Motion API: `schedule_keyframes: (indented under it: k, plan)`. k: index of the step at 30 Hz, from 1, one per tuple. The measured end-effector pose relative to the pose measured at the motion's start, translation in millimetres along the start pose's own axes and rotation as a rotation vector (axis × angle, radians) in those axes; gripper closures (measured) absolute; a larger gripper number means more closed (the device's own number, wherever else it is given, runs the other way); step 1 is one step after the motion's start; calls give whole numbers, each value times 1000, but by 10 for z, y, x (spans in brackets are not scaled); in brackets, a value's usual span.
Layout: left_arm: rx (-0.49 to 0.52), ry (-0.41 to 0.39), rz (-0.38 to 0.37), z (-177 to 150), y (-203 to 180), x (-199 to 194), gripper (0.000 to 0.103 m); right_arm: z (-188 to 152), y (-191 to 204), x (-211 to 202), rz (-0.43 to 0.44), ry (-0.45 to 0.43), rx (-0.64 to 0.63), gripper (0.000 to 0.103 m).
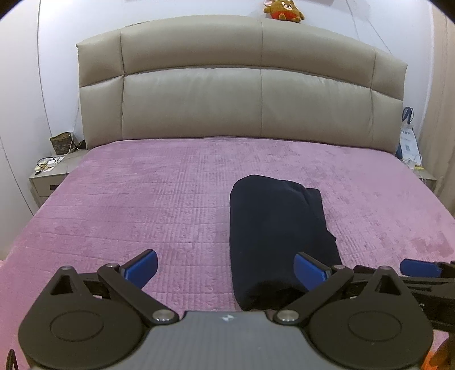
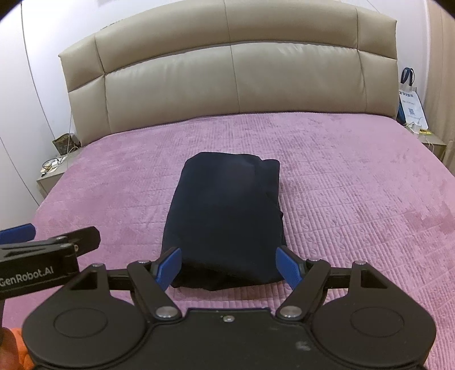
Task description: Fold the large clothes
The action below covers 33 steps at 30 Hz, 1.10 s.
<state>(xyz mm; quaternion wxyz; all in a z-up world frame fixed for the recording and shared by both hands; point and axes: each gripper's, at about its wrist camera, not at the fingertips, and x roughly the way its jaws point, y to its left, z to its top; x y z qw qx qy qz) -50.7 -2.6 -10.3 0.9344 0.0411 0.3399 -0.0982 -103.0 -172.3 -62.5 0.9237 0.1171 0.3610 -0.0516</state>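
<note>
Purple quilted bedspread (image 2: 355,199) covers the whole bed, and on it lies the dark navy garment (image 2: 227,216), folded into a compact oblong bundle with its long side running toward the headboard (image 2: 227,74). Seen from the right wrist view, the bundle sits at twelve o'clock, straight ahead of the right gripper (image 2: 228,267), whose blue-padded fingers (image 2: 287,267) are spread wide, one to each side of the bundle's near end, gripping nothing. Whether the pads brush the cloth I cannot tell. The left gripper (image 1: 226,269) hangs just beside it, also wide apart and empty, with the garment (image 1: 275,233) off at about one o'clock from its camera, the right-hand pad in front of the near edge. A plush toy (image 1: 283,10) perches on top of the headboard. At nine o'clock a nightstand (image 1: 47,176) carries cables and a small woven basket (image 1: 61,142); at three o'clock a white tote bag (image 2: 409,105) stands against the wall.
</note>
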Motion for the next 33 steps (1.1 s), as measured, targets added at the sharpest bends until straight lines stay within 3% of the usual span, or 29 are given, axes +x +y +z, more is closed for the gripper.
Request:
schedule_keyframes:
  k: [10, 28, 33]
  plan:
    - [80, -18, 139, -19, -96, -1, 0, -7, -22, -27, 9, -5, 10, 16]
    - [85, -19, 106, -43, -78, -49, 0, -18, -45, -14, 17, 7, 18, 16]
    - [102, -80, 92, -45, -84, -126, 0, -19, -35, -4, 16, 8, 17, 16]
